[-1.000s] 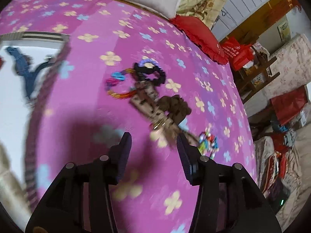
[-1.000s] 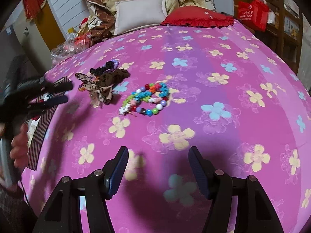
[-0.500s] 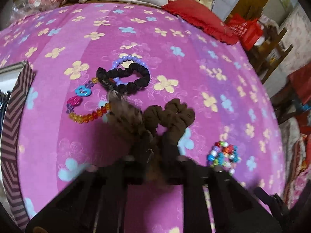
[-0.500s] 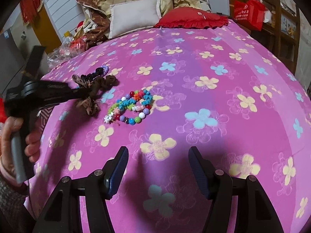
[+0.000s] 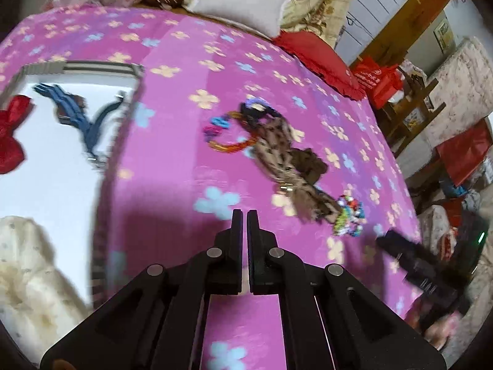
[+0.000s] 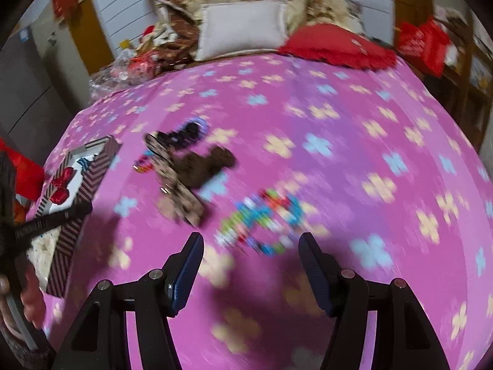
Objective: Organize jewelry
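Left gripper [image 5: 244,215] pinched nearly shut, thin slit between the jaws, nothing seen in it; hovering over the pink floral bedspread [image 5: 172,166]. Just ahead and right: leopard-print hair bow [image 5: 279,157] lying flat on the spread, small metal clip at its middle, brown scrunchie [image 5: 309,163] touching its right side. Beyond its far end: black scrunchie [image 5: 257,112], orange bead bracelet [image 5: 234,145] beside it. Near end of the bow next to the multicolour bead bracelet [image 5: 348,215]. To the left: striped-edge gift box [image 5: 101,166], open, white inside, holding a red bow [image 5: 10,137], a blue ribbon clip [image 5: 80,117] and a cream fabric piece [image 5: 27,271].

Right gripper [image 6: 251,265] spread wide, blue-lined jaws well apart, empty; multicolour beads blurred just ahead between the jaws. Far end of bed: white pillow [image 6: 243,27], red cushion [image 6: 336,46].
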{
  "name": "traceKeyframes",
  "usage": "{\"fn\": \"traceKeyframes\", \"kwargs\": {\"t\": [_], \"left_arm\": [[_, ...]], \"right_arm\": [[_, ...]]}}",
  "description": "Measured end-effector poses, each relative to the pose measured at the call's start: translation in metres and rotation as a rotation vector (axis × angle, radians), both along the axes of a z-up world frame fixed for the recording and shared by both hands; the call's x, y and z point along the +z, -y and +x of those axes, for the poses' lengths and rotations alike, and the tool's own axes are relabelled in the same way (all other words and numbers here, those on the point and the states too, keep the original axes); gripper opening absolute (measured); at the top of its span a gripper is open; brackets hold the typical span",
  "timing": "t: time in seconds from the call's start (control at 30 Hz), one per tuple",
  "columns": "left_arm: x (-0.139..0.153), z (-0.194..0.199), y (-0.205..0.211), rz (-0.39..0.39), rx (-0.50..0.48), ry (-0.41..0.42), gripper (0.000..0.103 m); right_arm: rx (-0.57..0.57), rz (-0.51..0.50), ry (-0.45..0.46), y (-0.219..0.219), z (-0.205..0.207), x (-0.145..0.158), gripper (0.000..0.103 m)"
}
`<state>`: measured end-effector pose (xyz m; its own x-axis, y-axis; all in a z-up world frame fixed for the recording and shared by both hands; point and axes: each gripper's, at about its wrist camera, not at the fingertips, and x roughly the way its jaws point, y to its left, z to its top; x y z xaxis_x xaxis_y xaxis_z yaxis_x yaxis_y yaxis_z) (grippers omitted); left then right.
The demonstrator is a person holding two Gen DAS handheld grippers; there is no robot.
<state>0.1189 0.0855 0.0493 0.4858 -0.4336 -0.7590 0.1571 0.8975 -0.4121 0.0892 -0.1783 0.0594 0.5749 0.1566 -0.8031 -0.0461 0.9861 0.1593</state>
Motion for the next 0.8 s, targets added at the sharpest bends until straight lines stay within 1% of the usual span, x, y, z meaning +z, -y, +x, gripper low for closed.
{"fn": "traceKeyframes", "kwargs": {"t": [0.03, 0.07, 0.2, 0.3, 0.43, 0.5, 0.53, 0.57, 0.6, 0.67, 0.8], "left_arm": [[0.0, -0.003, -0.005, 0.018, 0.011, 0.016, 0.0], [0.001, -0.005, -0.01, 0.039, 0.023, 0.032, 0.0], [0.0, -0.001, -0.025, 0.076, 0.04, 0.028, 0.001], [-0.003, 0.005, -0.042, 0.049, 0.072, 0.014, 0.004], [-0.003, 0.007, -0.05, 0.042, 0.092, 0.016, 0.005], [-0.004, 0.006, -0.048, 0.044, 0.087, 0.017, 0.005], [-0.004, 0.006, -0.046, 0.047, 0.083, 0.016, 0.005], [-0.005, 0.006, -0.045, 0.051, 0.078, 0.015, 0.005], [-0.006, 0.005, -0.044, 0.054, 0.077, 0.014, 0.005], [-0.008, 0.004, -0.04, 0.061, 0.074, 0.011, 0.005], [-0.008, 0.002, -0.033, 0.078, 0.07, 0.012, 0.005]], "right_arm": [[0.018, -0.001, -0.005, -0.009, 0.011, 0.002, 0.062], [0.033, -0.001, -0.016, -0.017, 0.02, 0.001, 0.065], [0.03, 0.002, -0.061, -0.043, 0.062, -0.01, 0.066], [0.0, 0.049, -0.103, -0.051, 0.089, -0.025, 0.066], [-0.022, 0.066, -0.134, -0.061, 0.108, -0.042, 0.065], [-0.02, 0.084, -0.126, -0.064, 0.11, -0.045, 0.055], [0.002, 0.109, -0.124, -0.065, 0.11, -0.045, 0.037], [0.025, 0.148, -0.132, -0.066, 0.11, -0.045, 0.025], [0.034, 0.176, -0.14, -0.066, 0.107, -0.044, 0.024], [0.067, 0.188, -0.149, -0.07, 0.098, -0.042, 0.017], [0.143, 0.225, -0.151, -0.075, 0.062, -0.042, 0.016]]}}
